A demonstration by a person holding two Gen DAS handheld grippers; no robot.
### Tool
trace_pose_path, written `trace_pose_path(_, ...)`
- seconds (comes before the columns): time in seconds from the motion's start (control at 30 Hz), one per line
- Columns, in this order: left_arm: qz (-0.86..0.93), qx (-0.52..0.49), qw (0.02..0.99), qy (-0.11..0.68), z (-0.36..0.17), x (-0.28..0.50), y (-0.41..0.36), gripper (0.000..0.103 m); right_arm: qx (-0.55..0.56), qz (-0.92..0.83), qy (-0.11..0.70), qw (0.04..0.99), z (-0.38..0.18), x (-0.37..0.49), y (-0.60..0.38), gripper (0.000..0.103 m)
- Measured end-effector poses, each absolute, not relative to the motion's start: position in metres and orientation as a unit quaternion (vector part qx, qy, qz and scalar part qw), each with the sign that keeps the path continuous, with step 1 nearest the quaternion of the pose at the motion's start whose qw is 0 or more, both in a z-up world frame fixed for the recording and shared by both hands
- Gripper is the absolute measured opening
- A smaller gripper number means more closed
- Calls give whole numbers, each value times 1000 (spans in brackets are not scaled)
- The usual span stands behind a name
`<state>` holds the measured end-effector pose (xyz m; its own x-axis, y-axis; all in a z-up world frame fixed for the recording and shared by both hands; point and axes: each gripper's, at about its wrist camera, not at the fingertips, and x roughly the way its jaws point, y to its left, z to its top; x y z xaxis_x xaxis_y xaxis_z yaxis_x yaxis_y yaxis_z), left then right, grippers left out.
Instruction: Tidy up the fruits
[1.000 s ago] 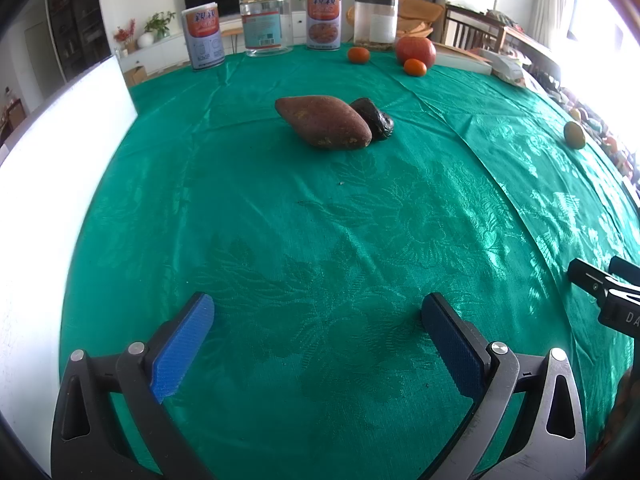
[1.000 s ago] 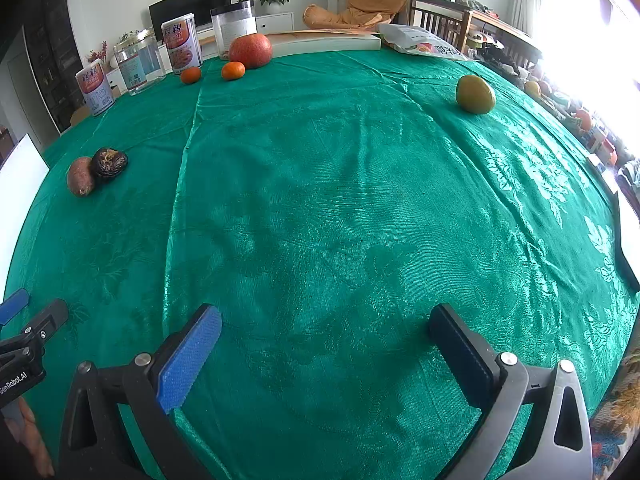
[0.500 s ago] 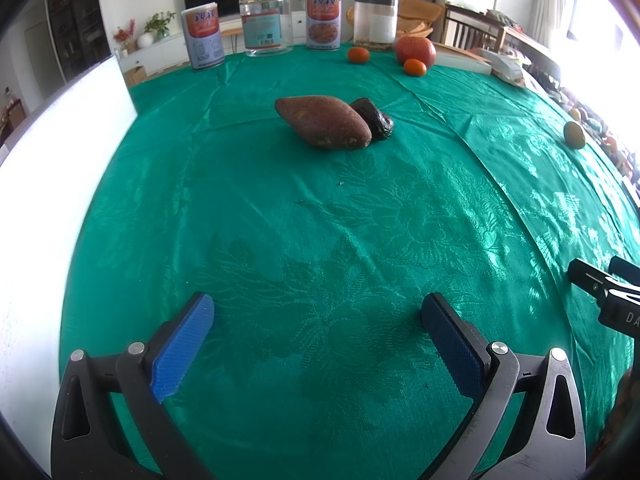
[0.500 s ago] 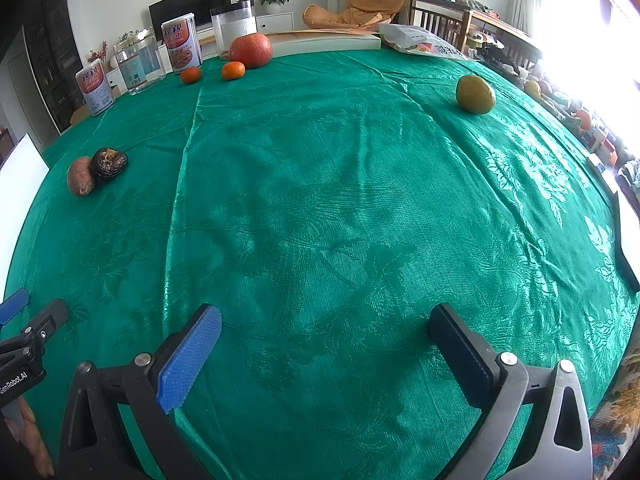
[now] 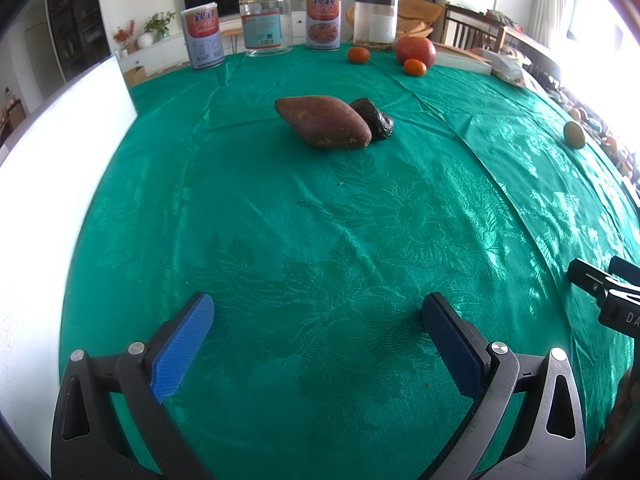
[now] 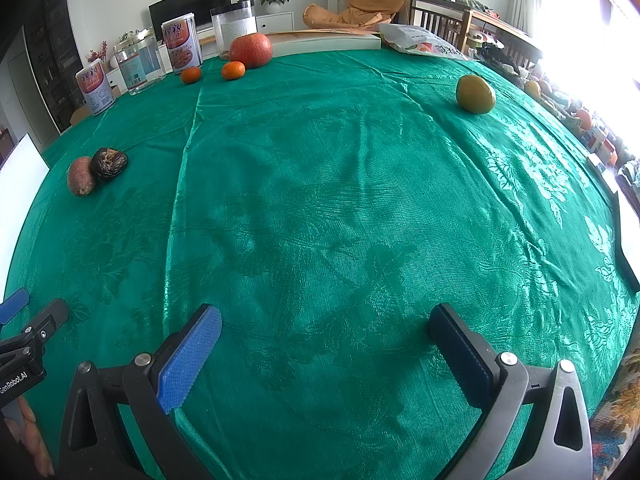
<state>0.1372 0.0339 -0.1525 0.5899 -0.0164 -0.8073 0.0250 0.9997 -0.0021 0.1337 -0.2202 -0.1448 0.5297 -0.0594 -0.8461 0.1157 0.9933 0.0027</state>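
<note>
A sweet potato (image 5: 325,127) lies mid-table touching a dark wrinkled fruit (image 5: 373,117); both also show in the right wrist view, the sweet potato (image 6: 80,176) and the dark fruit (image 6: 109,163), at far left. A large red fruit (image 5: 415,50) and two small oranges (image 5: 357,55) (image 5: 414,67) sit at the far edge. A green-yellow fruit (image 6: 475,93) lies far right. My left gripper (image 5: 318,322) is open and empty, low over the cloth. My right gripper (image 6: 325,330) is open and empty.
Green tablecloth (image 5: 280,240) covers the table. Two cans (image 5: 204,39) (image 5: 323,20) and two clear jars (image 5: 266,24) (image 5: 375,23) stand along the far edge. A white board (image 5: 52,184) stands at left. A book (image 6: 324,40) and a snack bag (image 6: 424,44) lie at the back.
</note>
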Motion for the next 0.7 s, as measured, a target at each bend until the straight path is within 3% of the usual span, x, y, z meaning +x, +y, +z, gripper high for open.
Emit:
trace_pose_path(0.47,-47,12,878,476,-149,137,40,102,29,-50,482,874,-145,134,-220,103)
trace_pose_path(0.7,-69,-115,865,484,-121,167,72,101,29,-50,482,874,-145,134,-220,103)
